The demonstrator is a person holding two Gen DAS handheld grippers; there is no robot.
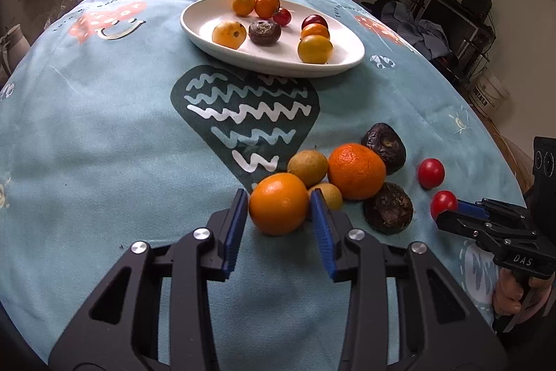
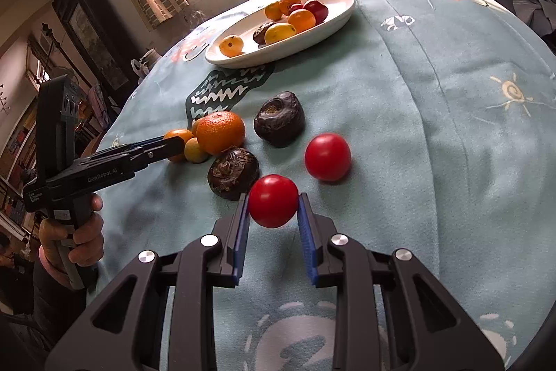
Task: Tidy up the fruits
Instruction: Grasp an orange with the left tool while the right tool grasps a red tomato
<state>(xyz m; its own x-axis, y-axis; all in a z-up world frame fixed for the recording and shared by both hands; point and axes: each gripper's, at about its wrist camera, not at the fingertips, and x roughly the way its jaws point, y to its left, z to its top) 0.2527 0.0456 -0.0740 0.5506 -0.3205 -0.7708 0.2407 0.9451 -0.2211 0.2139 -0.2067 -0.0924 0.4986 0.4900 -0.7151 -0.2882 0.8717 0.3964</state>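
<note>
My left gripper (image 1: 279,207) is shut on an orange (image 1: 278,203) at the near end of a fruit cluster on the blue tablecloth. My right gripper (image 2: 273,206) is shut on a red tomato (image 2: 273,200); it also shows in the left wrist view (image 1: 443,202). A second tomato (image 2: 327,156) lies just beyond it. A larger orange (image 1: 357,171), two small yellow-green fruits (image 1: 308,167) and two dark wrinkled fruits (image 1: 384,146) lie loose. The white oval plate (image 1: 208,13) at the far side holds several fruits.
The table's right edge drops to cluttered shelving and a white bucket (image 1: 488,91). A wall with a bright window stands behind the plate. A dark patterned heart (image 1: 243,110) on the cloth lies between the cluster and the plate.
</note>
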